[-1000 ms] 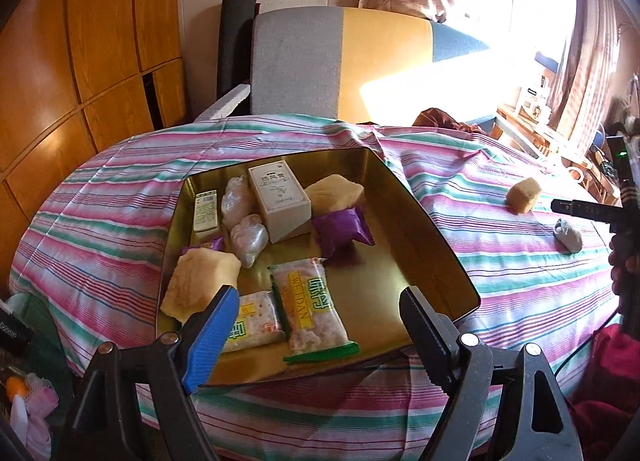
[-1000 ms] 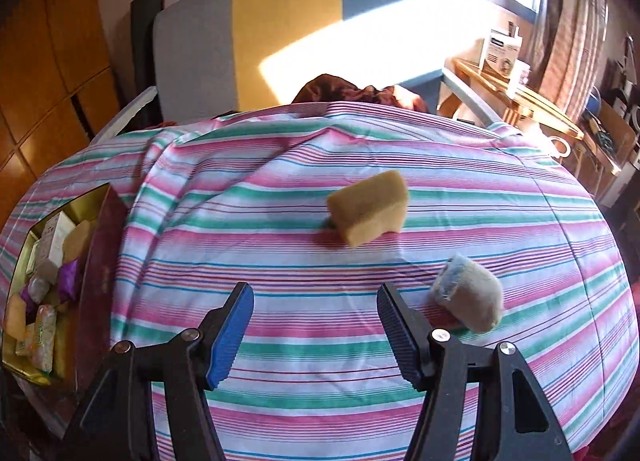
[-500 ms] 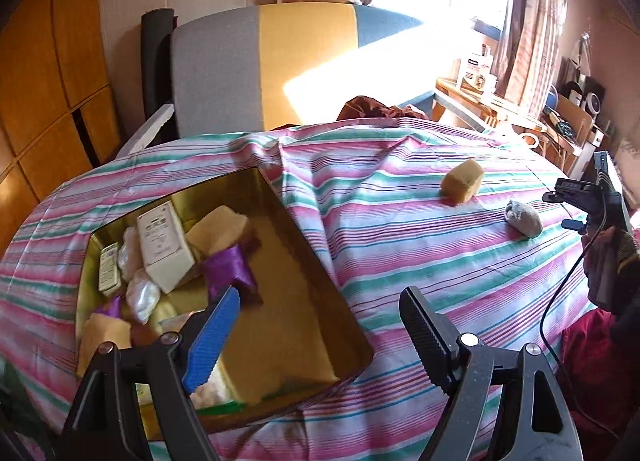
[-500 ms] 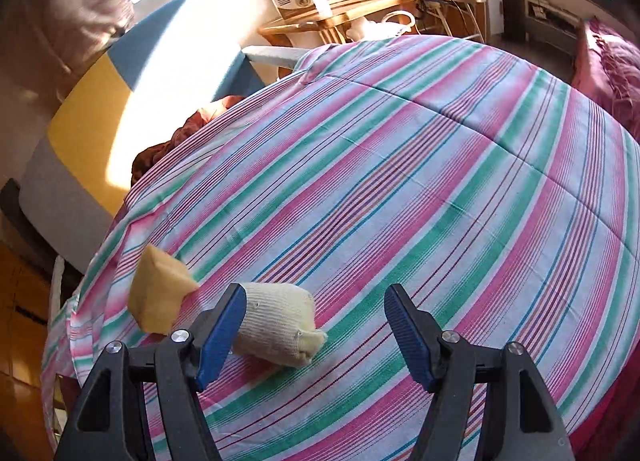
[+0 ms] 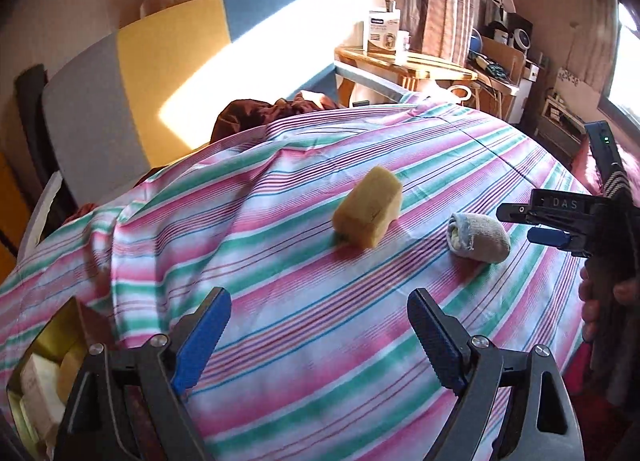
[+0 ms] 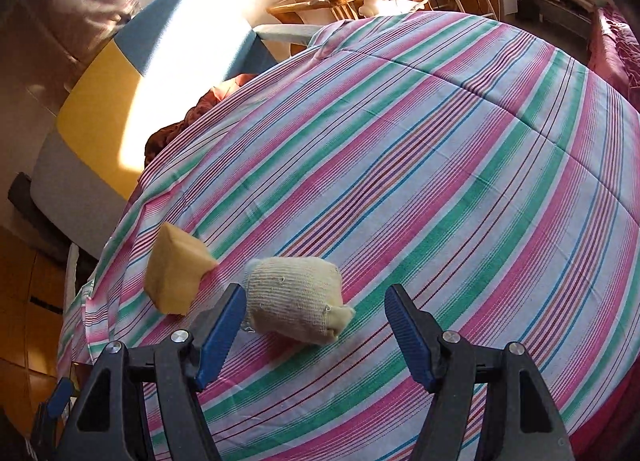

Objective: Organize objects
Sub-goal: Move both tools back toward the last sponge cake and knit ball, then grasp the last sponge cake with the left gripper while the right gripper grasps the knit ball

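Observation:
A yellow sponge block point(image 5: 368, 213) point(image 6: 176, 269) lies on the striped tablecloth point(image 5: 280, 261). Right of it sits a rolled beige cloth bundle point(image 5: 478, 237) point(image 6: 296, 309). My left gripper point(image 5: 318, 309) hovers short of the sponge; its jaws are opening, with nothing between them. My right gripper point(image 6: 316, 297) point(image 5: 516, 225) is open over the bundle, which lies between its jaws near the left pad, and the right pad is well clear. A hand point(image 5: 600, 293) holds that gripper. The gold tin point(image 5: 52, 337) with packets shows at the lower left.
A chair point(image 5: 140, 73) with a grey, yellow and blue back stands behind the table, with a brown cloth point(image 5: 256, 113) on its seat. A wooden side table point(image 5: 408, 61) with a box is at the back right. The tablecloth point(image 6: 440, 181) drops off at the right edge.
The left view has swung right, from over the gold tin to the sponge and bundle, and its jaws stand wider. The right gripper rolled and came down around the bundle, then stayed still.

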### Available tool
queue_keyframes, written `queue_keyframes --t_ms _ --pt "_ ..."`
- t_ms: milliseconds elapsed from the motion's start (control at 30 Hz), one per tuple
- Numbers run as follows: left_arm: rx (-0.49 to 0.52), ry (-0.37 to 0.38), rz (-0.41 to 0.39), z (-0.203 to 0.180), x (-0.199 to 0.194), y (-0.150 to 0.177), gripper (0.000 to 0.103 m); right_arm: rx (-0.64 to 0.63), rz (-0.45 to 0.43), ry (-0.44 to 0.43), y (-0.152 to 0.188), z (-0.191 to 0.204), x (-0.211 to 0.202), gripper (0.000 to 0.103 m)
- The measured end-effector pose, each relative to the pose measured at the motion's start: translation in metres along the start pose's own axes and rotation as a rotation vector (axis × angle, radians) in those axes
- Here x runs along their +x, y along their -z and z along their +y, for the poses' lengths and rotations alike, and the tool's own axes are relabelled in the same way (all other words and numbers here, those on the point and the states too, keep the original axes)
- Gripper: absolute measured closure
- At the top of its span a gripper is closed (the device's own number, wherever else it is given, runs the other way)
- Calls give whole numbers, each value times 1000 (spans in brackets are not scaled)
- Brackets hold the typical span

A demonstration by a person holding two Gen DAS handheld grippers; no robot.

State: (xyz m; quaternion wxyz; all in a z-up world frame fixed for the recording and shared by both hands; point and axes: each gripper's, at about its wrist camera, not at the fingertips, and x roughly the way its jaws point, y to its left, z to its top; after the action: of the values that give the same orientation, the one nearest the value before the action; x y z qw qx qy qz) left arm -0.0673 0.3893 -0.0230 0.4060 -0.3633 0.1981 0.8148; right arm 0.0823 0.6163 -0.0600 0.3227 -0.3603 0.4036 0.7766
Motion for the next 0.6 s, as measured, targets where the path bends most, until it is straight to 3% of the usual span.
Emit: queue_keyframes --t_ms 233,500,533,600 --pt "113 55 39 -25 69 -49 13 48 33 -6 -2 -10 3 30" --pt "152 98 77 -36 130 -72 8 36 27 -15 -2 -7 5 30" --pt "148 106 91 -37 136 -73 11 33 24 -16 -3 -6 5 30" --pt "131 137 115 -36 140 -69 41 23 13 -10 -3 -4 5 30"
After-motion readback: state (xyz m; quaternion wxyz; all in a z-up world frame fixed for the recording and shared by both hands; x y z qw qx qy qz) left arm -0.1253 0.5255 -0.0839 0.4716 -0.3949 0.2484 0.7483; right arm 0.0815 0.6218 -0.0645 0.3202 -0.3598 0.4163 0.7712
